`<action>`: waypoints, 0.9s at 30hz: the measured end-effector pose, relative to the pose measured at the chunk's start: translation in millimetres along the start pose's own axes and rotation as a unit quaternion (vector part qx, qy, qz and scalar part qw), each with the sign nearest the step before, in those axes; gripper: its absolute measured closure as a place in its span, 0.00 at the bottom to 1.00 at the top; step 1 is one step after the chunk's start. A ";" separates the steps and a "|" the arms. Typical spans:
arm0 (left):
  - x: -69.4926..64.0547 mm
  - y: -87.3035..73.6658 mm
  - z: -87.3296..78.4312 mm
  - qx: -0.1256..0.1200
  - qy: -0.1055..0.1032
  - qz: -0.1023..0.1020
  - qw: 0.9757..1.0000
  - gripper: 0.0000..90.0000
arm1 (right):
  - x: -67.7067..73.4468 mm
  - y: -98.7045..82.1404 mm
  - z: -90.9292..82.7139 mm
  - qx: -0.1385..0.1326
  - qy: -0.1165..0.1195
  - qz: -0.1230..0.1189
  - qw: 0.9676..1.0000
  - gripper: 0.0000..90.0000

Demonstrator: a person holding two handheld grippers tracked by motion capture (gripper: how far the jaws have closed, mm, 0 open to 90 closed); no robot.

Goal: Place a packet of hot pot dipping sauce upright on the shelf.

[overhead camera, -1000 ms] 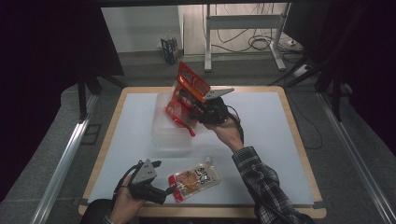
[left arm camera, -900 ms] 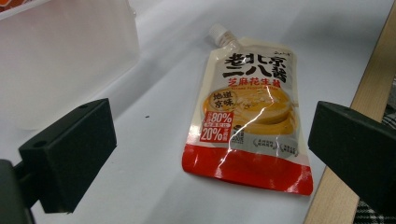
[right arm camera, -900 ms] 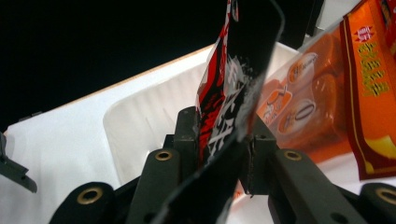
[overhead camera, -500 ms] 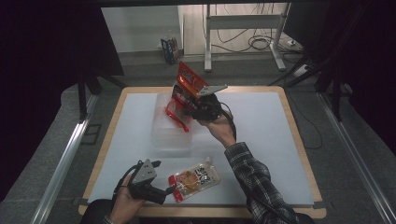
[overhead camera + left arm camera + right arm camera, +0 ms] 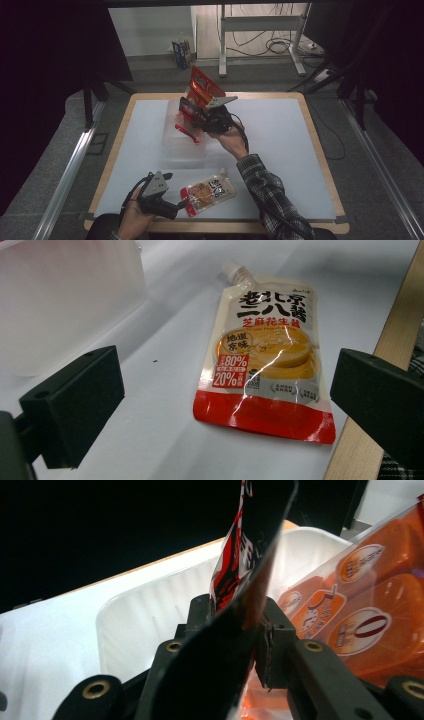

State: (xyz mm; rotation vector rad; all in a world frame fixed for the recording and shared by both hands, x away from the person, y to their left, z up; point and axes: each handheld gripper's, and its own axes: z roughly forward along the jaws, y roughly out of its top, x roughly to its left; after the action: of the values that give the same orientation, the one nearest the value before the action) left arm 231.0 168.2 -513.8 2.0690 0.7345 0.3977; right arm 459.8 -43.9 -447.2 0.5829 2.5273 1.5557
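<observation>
Fingers of the right gripper (image 5: 192,111) are clamped on a dark red-and-black packet (image 5: 189,109), which the right gripper view shows pinched upright between the two black pads (image 5: 280,645), its edge rising out of the top of the frame. In the high view the right hand (image 5: 227,134) reaches forward from a plaid sleeve (image 5: 270,195) with the forearm stretched across the desk (image 5: 280,150), holding the gripper over the far end of a clear plastic tub (image 5: 182,145). An orange snack bag (image 5: 202,86) stands tilted in that tub just behind the gripped packet; the right gripper view shows its printed orange face (image 5: 360,625) close beside the pads, inside the tub's white ribbed wall (image 5: 150,625).

Near the desk's front edge, the left hand (image 5: 132,215) holds the left gripper (image 5: 175,206) low, pointing to the right toward a sauce pouch (image 5: 209,191). That gripper's fingers (image 5: 75,405) stand wide apart with nothing between them. The pouch (image 5: 265,355) lies flat on the white desk surface just ahead of them, spout end away, red bottom band nearest, lined up nearer the right-hand pad than the left one and touching neither. Beside the pouch runs the wooden desk edge (image 5: 395,340), and the tub's frosted side (image 5: 65,300) sits off to the left.
</observation>
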 end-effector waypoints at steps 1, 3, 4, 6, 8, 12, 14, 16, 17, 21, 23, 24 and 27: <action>0.0 0.0 0.0 0.000 0.000 0.001 1.000 0.01 | 0.6 -0.6 0.2 -0.001 0.001 -0.002 1.000 0.79; -0.3 0.0 0.2 0.002 0.000 0.001 1.000 0.01 | 1.5 -1.6 0.3 -0.002 0.003 -0.006 1.000 0.79; -0.4 0.0 0.4 0.002 0.000 0.003 1.000 0.01 | 1.6 -1.9 0.3 -0.002 0.005 -0.006 1.000 0.79; -0.8 -0.1 0.9 0.004 0.000 0.003 1.000 0.01 | 1.9 -2.9 0.2 -0.002 0.011 -0.009 1.000 0.78; -1.1 -0.1 1.4 0.006 0.000 0.005 1.000 0.01 | 2.1 -3.7 0.8 0.003 0.020 -0.011 1.000 0.78; -1.5 0.0 2.1 0.008 0.000 0.008 1.000 0.01 | 3.8 -4.3 1.3 0.008 0.029 -0.015 0.999 0.77; -1.6 -0.1 2.1 0.010 0.000 0.010 1.000 0.01 | 4.0 -4.2 1.3 0.009 0.031 -0.015 0.999 0.76; -1.9 -0.1 2.3 0.010 0.001 0.010 1.000 0.01 | 3.9 -4.1 1.4 0.010 0.033 -0.015 0.999 0.76; -1.7 -0.1 2.4 0.011 0.000 0.011 1.000 0.01 | 4.0 -4.1 1.4 0.010 0.034 -0.015 0.999 0.75; -2.1 -0.1 2.8 0.014 -0.001 0.014 1.000 0.01 | 5.8 -4.8 1.3 0.009 0.039 -0.017 0.999 0.77; -2.2 -0.1 2.9 0.014 -0.001 0.014 1.000 0.01 | 5.6 -5.6 1.1 0.007 0.043 -0.017 0.999 0.77; -2.2 -0.2 3.0 0.014 -0.001 0.014 1.000 0.01 | 5.4 -6.0 1.0 0.005 0.044 -0.016 0.999 0.77; -2.3 -0.2 3.1 0.015 -0.001 0.014 1.000 0.01 | 4.5 -7.5 0.7 0.001 0.052 -0.015 0.999 0.77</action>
State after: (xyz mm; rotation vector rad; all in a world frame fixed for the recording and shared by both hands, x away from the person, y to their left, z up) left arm 230.8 164.9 -515.7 2.1091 0.7139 0.4035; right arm 453.9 -44.5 -453.7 0.4736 2.6010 1.6134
